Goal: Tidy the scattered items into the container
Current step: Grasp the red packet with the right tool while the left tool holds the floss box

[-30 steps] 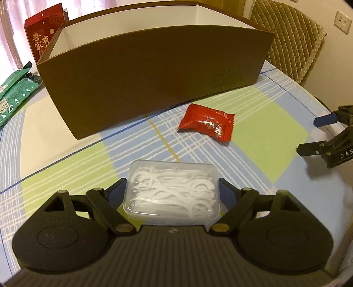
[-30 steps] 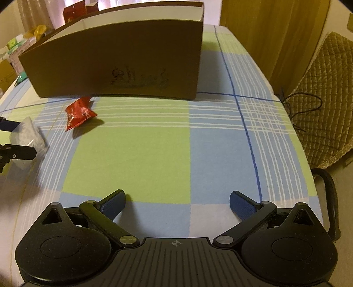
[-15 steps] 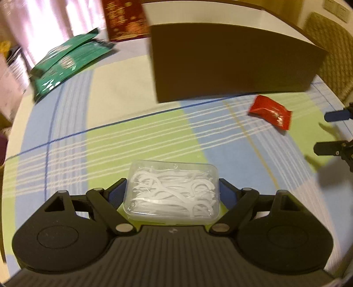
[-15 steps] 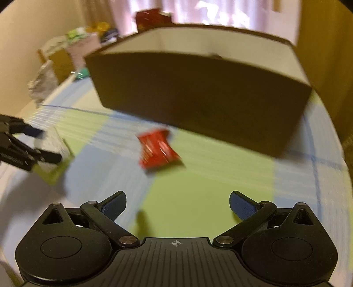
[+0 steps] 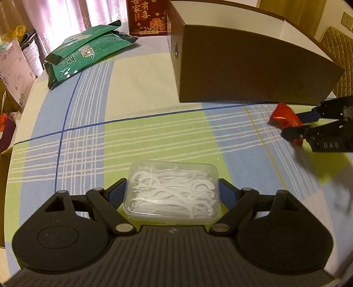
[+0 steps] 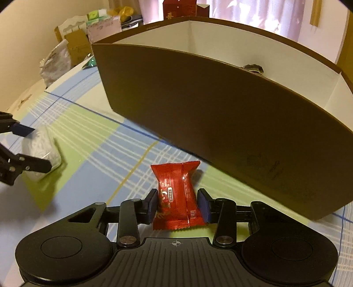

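Note:
A clear plastic box of white floss picks (image 5: pixel 172 198) sits between the fingers of my left gripper (image 5: pixel 172 185), which is shut on it just above the checked tablecloth. The red snack packet (image 6: pixel 174 176) is pinched between the blue pads of my right gripper (image 6: pixel 178 198), close to the long brown container (image 6: pixel 220 110). In the left wrist view the container (image 5: pixel 242 66) stands ahead to the right, with the right gripper (image 5: pixel 295 124) and the packet (image 5: pixel 282 114) at its near corner. The right wrist view shows the left gripper (image 6: pixel 35 148) and floss box (image 6: pixel 50 152) at far left.
Green packets (image 5: pixel 83 50) and a red gift box (image 5: pixel 145 15) lie at the table's far side. A dark item (image 6: pixel 253 67) shows inside the container. A padded chair (image 5: pixel 339 48) stands at the right. Cartons and bags (image 6: pixel 75 44) crowd beyond the table's left edge.
My right gripper has moved in to the red packet and shut on it. The left gripper, still holding the floss box, has swung so the container now sits further right.

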The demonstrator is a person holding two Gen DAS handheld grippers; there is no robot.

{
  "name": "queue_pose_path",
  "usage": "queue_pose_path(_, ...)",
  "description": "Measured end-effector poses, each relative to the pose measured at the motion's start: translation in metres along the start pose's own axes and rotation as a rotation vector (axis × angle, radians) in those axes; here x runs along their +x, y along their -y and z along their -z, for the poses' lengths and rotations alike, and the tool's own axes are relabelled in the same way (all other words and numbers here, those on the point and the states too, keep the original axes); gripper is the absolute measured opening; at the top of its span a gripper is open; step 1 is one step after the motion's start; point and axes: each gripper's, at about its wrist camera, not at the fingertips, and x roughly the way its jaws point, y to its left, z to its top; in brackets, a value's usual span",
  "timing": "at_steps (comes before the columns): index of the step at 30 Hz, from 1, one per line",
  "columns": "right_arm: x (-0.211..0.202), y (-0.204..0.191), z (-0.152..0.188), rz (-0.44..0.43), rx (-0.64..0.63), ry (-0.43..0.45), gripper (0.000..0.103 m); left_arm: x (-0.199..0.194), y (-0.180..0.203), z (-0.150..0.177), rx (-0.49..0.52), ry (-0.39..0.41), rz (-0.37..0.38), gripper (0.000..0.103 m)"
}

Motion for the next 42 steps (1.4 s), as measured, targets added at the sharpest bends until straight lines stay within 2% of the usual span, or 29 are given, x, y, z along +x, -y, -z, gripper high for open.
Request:
queue_pose_path(5, -0.022, 0.006, 0.018, 0.031, 0.054, -0.031, 0.039, 0.002, 0.008, 0.001, 0.012, -0.008, 0.018, 0.083)
queue_pose_path(13, -0.068, 0.028, 0.068, 0.106, 0.205, -0.077, 0.04, 0.001, 0.043, 0.01, 0.074, -0.019, 0.086, 0.083)
queue_pose_path(14, -0.071, 0.029, 0.072, 0.102, 0.217, -0.079, 0.046, 0.001, 0.048, 0.011, 0.083, -0.02, 0.095, 0.083)
queue_pose_path(15, -0.074, 0.029, 0.076, 0.107, 0.229, -0.079, 0.07, 0.0, 0.053, 0.012, 0.092, -0.02, 0.103, 0.083)
queue_pose_path(16, -0.078, 0.029, 0.079, 0.123, 0.238, -0.066, 0.089, -0.001, 0.057, 0.013, 0.101, -0.02, 0.11, 0.083)
queue_pose_path(17, -0.083, 0.029, 0.082, 0.135, 0.243, -0.044, 0.09, -0.001, 0.062, 0.014, 0.111, -0.02, 0.115, 0.083)
queue_pose_path(26, -0.073, 0.019, 0.078, 0.121, 0.244, -0.03, 0.089, -0.003, 0.078, 0.017, 0.156, -0.018, 0.127, 0.083)
queue_pose_path(27, -0.072, 0.015, 0.078, 0.121, 0.223, -0.039, 0.073, -0.003, 0.078, 0.018, 0.156, -0.019, 0.127, 0.083)
queue_pose_path(28, -0.069, 0.012, 0.078, 0.12, 0.205, -0.054, 0.062, -0.004, 0.077, 0.018, 0.155, -0.02, 0.128, 0.083)
queue_pose_path(29, -0.069, 0.009, 0.078, 0.13, 0.183, -0.06, 0.061, -0.005, 0.077, 0.019, 0.155, -0.02, 0.129, 0.083)
queue_pose_path(32, -0.072, 0.007, 0.08, 0.129, 0.181, -0.064, 0.043, -0.008, 0.076, 0.023, 0.156, -0.021, 0.129, 0.083)
queue_pose_path(35, -0.076, 0.008, 0.084, 0.105, 0.181, -0.077, 0.039, -0.01, 0.076, 0.027, 0.155, -0.024, 0.133, 0.083)
queue_pose_path(42, -0.091, 0.004, 0.086, 0.033, 0.216, -0.083, 0.038, -0.021, 0.078, 0.033, 0.162, -0.032, 0.156, 0.083)
